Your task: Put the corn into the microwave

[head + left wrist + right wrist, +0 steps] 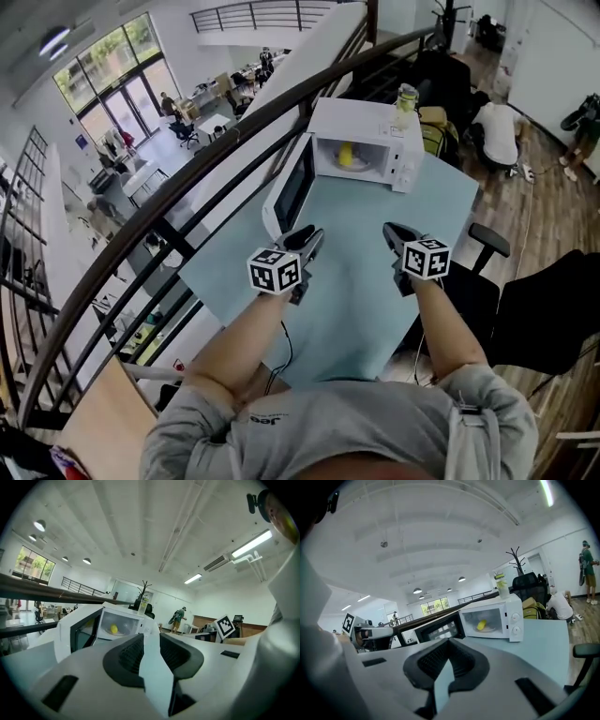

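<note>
Yellow corn (345, 155) shows small and blurred inside the open microwave (361, 117).

Corn (345, 155): small yellow piece, lying on its side inside the cavity, approx. centre of the round plate, a bit toward the left wall in the head view; not touching the walls as far as can be told. Microwave (370, 127): white box, upright at the far end of the pale blue-green table (356, 281), near the railing side; two round knobs on the ctrl panel at its right; door (292, 186) hinged at left, swung fully open, dark window w/ white frame, inner face turned toward the table.
</note>
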